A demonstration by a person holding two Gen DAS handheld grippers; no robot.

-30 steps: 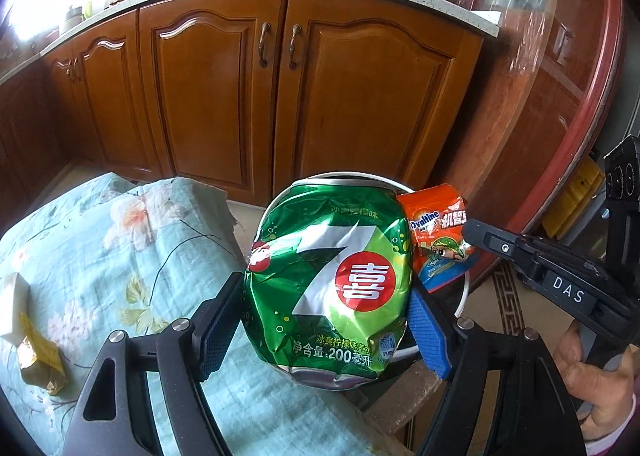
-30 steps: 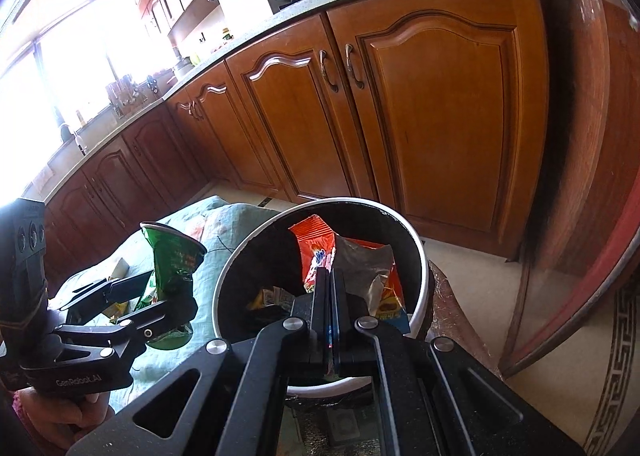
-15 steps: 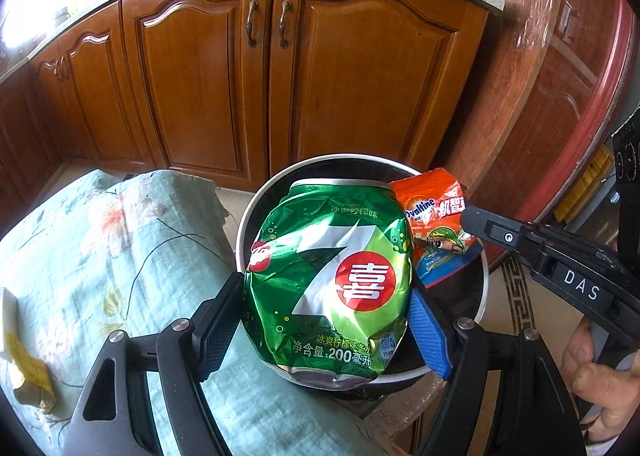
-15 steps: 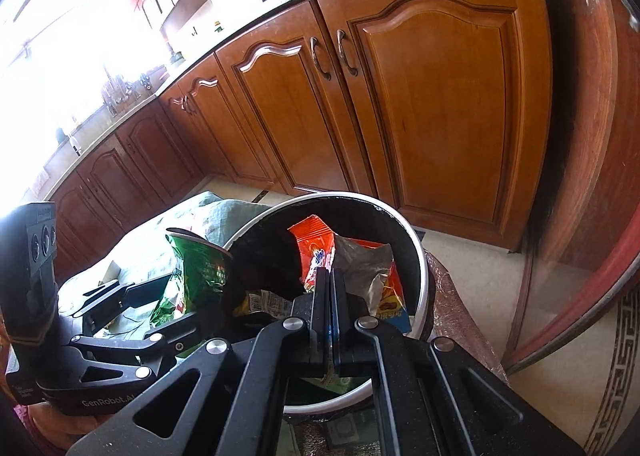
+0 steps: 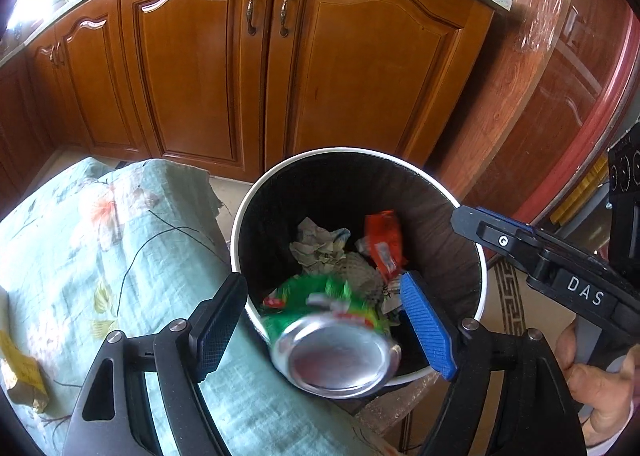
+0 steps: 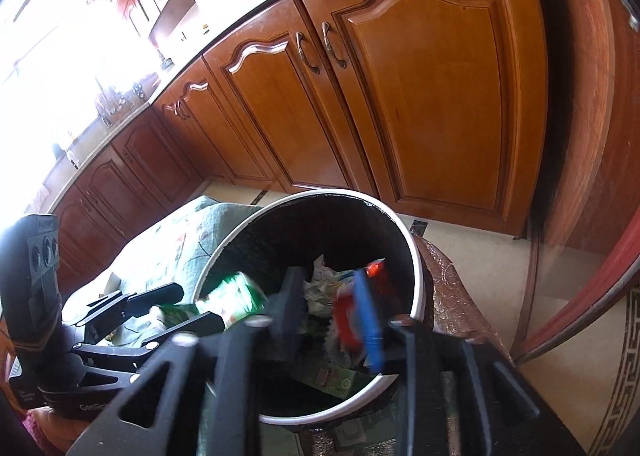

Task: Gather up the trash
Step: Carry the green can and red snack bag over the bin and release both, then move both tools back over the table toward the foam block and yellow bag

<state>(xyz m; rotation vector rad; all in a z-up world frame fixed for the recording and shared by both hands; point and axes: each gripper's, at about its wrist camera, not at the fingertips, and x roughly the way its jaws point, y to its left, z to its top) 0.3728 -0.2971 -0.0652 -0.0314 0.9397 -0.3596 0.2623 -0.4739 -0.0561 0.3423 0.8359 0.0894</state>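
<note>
A white-rimmed black trash bin stands beside the cloth-covered table. My left gripper is open above its near rim. The crushed green 7-Up can is blurred between the open fingers, tipping bottom-first into the bin. My right gripper is open over the bin. The orange Ovaltine wrapper falls free inside the bin. Crumpled paper lies at the bin's bottom.
A floral teal cloth covers the table on the left. Yellow scraps lie at its left edge. Wooden cabinet doors stand behind the bin. A brown plastic-covered surface lies under the bin.
Both grippers have opened. The green can has left the left gripper and the orange wrapper has left the right gripper, both dropping into the bin.
</note>
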